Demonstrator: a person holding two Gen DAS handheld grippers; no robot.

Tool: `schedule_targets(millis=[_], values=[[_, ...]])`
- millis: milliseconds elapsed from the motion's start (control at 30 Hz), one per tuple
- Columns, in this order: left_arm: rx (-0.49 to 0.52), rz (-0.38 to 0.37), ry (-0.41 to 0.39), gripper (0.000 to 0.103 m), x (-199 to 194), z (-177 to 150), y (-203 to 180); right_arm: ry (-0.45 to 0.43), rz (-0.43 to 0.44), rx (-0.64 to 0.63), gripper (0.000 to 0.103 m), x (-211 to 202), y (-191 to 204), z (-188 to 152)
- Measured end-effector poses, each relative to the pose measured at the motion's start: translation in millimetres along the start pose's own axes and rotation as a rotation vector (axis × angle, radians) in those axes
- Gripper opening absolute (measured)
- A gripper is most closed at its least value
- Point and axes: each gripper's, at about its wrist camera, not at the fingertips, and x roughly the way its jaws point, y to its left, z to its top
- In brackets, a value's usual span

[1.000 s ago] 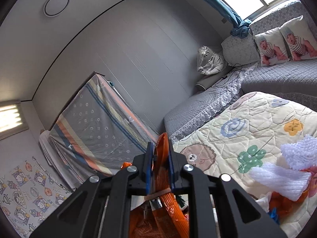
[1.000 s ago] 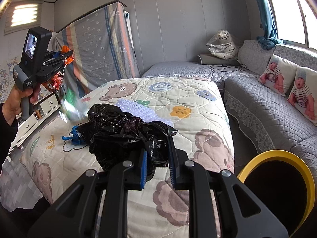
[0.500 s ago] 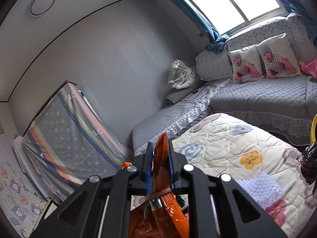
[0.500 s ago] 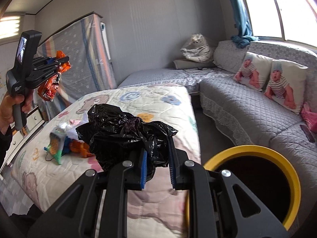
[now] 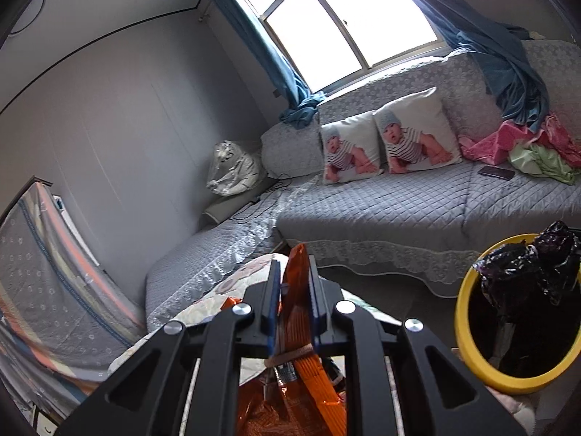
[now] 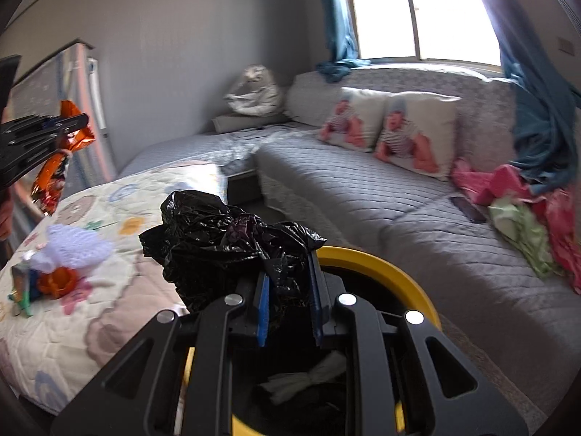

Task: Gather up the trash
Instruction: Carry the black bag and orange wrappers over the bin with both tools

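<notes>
Inside the bin (image 6: 417, 283), only the right-wrist view shows white paper (image 6: 308, 376).

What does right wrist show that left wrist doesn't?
Right wrist only: the leftover trash on the quilt, namely white knit netting and orange scraps; white paper inside the bin; the left gripper seen from outside.

Left wrist only: the ceiling light; the orange wrapper close up between its own pads.

Both: yellow-rimmed bin, black bag in the right gripper, baby-print cushions, phone, window.
</notes>
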Motion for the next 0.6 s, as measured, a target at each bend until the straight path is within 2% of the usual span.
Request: schedule_targets(millis=[167, 400, 600], values=[[-0.012, -0.130, 0.005, 0.013, 7.5, 9.0, -46.5, 0.019, -0.120, 0.025, 0.017, 2.3, -26.6, -7.9], [-0.016, -0.279, 0.035, 0.013, 21.9, 11.8, -102.4, 0.076, -0.182, 0.048, 0.017, 11.2, -41.8, -21.5], [-0.070, -0.392, 0.092, 0.013, 32.5, 7.9, -128.2, 0.112, -0.232, 0.047, 0.017, 20.7, -47.5, -27.8]])
